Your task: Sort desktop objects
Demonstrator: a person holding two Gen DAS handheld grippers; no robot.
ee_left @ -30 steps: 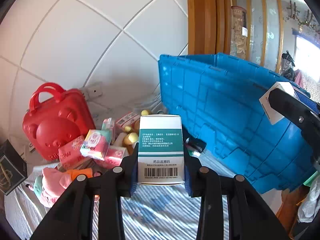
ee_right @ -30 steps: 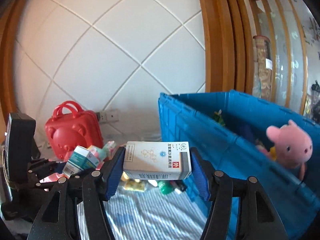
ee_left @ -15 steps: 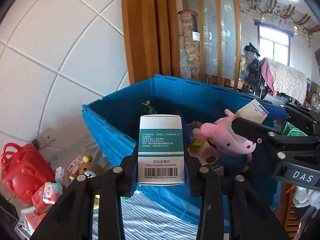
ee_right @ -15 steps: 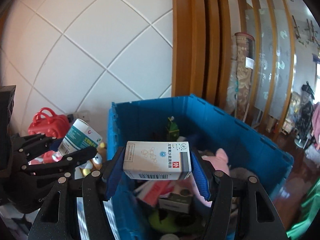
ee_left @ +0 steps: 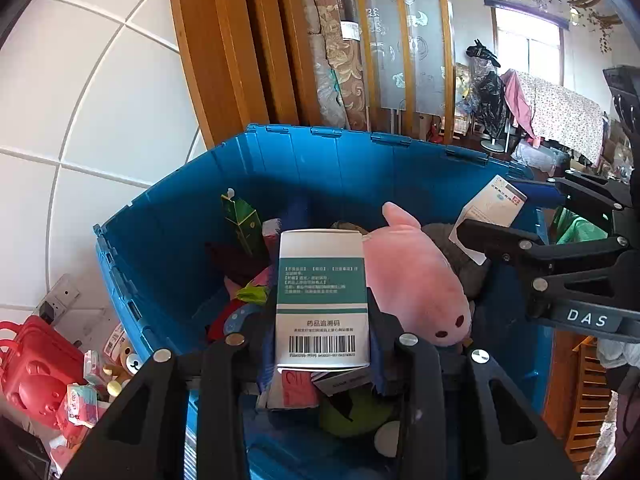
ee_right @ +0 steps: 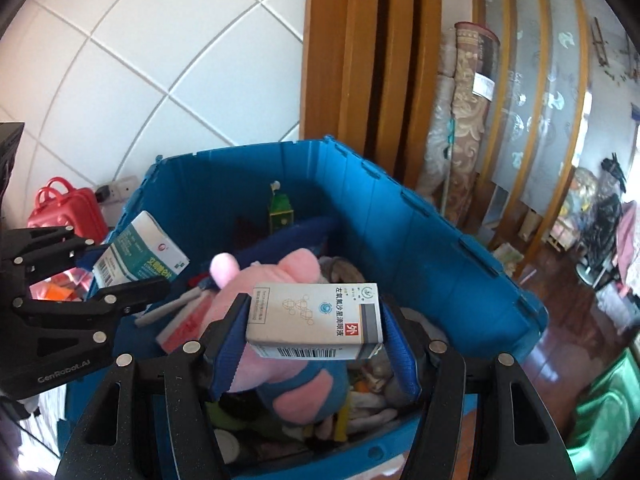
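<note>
From the left wrist view, the left gripper (ee_left: 322, 344) has its fingers squeezed on a green and white medicine box (ee_left: 322, 300). The box stands upright, barcode near the bottom. It hangs over the big blue bin (ee_left: 168, 248). Inside the bin lies a pink pig toy (ee_left: 416, 276), just right of the box. A little green carton (ee_left: 244, 226) stands at the far left of the bin. On the right, the right gripper (ee_left: 516, 220) holds a white box (ee_left: 490, 210) over the bin too. A red bear case (ee_left: 28, 372) sits outside the bin, at the near left.

From the right wrist view, the right gripper (ee_right: 314, 332) has its blue fingers (ee_right: 228, 344) pressed on both ends of the white box (ee_right: 314, 324), which lies sideways. It hangs above the pink pig toy (ee_right: 272, 280) in the blue bin (ee_right: 440, 264). On the left, the left gripper (ee_right: 132, 268) holds the green and white medicine box (ee_right: 140, 254), tilted, over the bin's left edge.
</note>
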